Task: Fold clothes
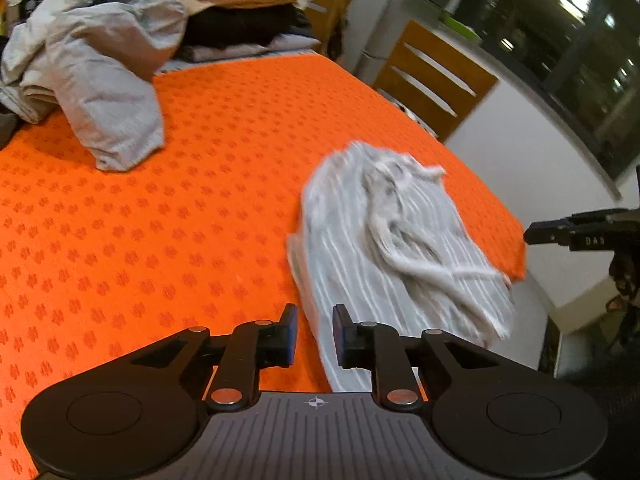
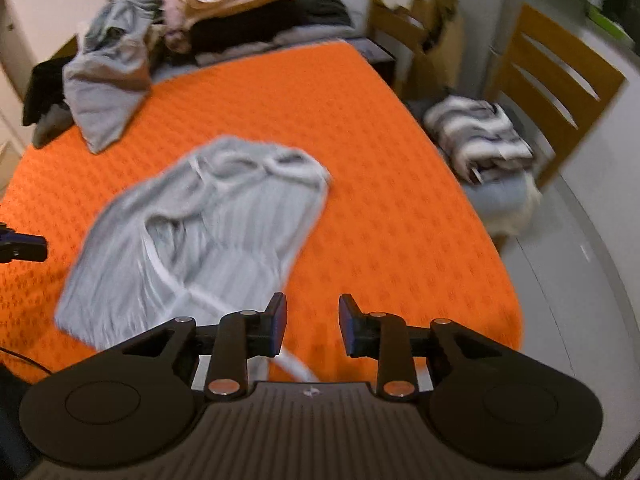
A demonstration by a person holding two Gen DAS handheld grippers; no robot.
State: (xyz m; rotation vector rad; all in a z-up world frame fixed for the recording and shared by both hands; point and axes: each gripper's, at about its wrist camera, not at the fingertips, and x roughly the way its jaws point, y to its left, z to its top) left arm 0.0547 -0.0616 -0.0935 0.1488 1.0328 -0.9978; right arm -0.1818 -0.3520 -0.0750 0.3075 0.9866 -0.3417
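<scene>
My striped garment (image 2: 200, 232) smears with blur at frame centre; the clothes pile (image 1: 100, 40) upper left runs past the edge.

Orange bedspread (image 1: 200, 200) with a repeating woven motif, covering the bed and filling the centre of both views. Wooden slatted chair (image 2: 556, 80) at two o'clock in the right wrist view, standing just beside the bed's edge against a pale wall (image 2: 600, 168). Cardboard box (image 2: 436, 28) at one o'clock, beyond the bed's far corner, next to a second wooden piece whose form is unclear. Dark window (image 1: 560, 40) at one to two o'clock in the left wrist view, carrying reflected points of light. Light floor (image 2: 560, 264) at three o'clock.
</scene>
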